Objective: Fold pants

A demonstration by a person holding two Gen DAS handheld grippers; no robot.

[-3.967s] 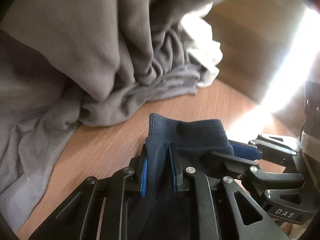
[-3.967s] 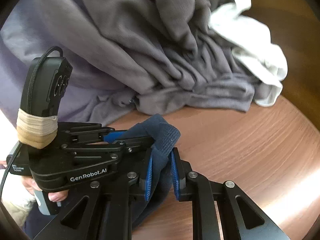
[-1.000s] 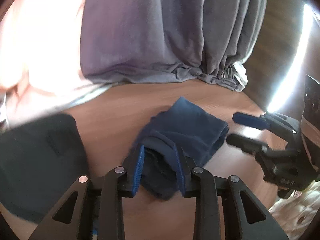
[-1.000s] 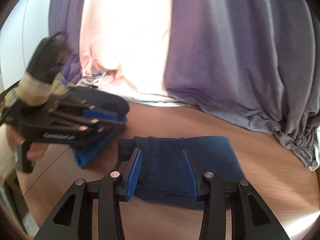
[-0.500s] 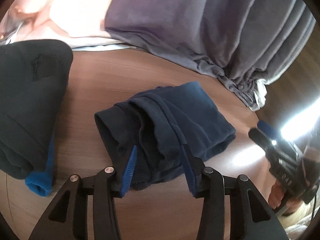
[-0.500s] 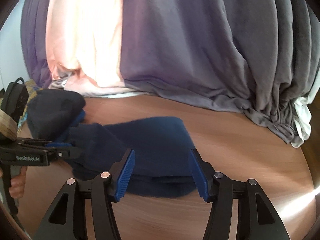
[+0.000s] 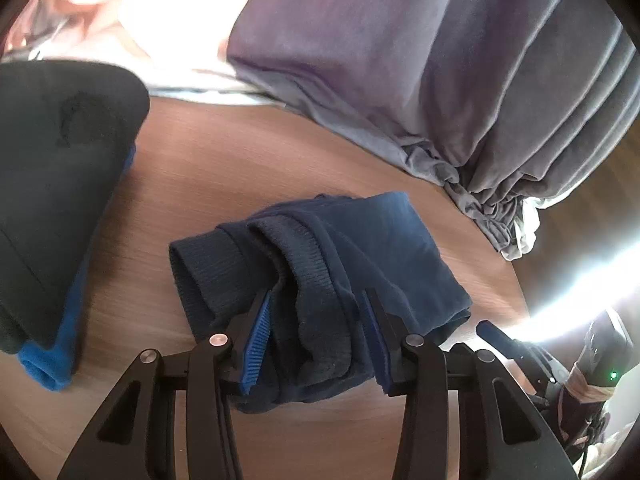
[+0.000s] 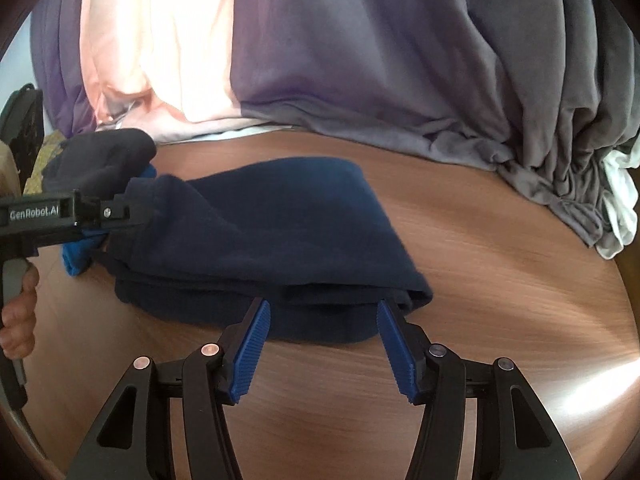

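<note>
Navy cloth is lying in a folded bundle on the wooden table [image 8: 500, 288]: these are the pants [image 8: 280, 224], and a second ago they were still being pinched at the cuff end, four seconds ago gripped by both tools at once. Now the left gripper [image 7: 316, 336] is standing with its fingers spread either side of the ribbed cuffs, which are bunching between the blue pads without being squeezed. It is sitting at the left end of the bundle in the right camera's view, reaching in level with the table. To its left, just beside it, a dark folded garment [image 7: 60, 184] with a bright blue edge is resting. Moving right, the right gripper [image 8: 324, 348] is also wide apart, hanging just short of the near folded edge of the pants and touching nothing; half a second ago its fingers were framing the cloth more closely, so it is backing away. Judging by this, the fold is finished and both tools are letting go.

Counted: one pair of navy pants, two grippers, one dark folded garment, one heap of grey cloth [image 8: 400, 60] beyond the pants, one pale pink cloth [image 8: 152, 40] to its left, one white cloth [image 8: 620, 200] at the far right.
</note>
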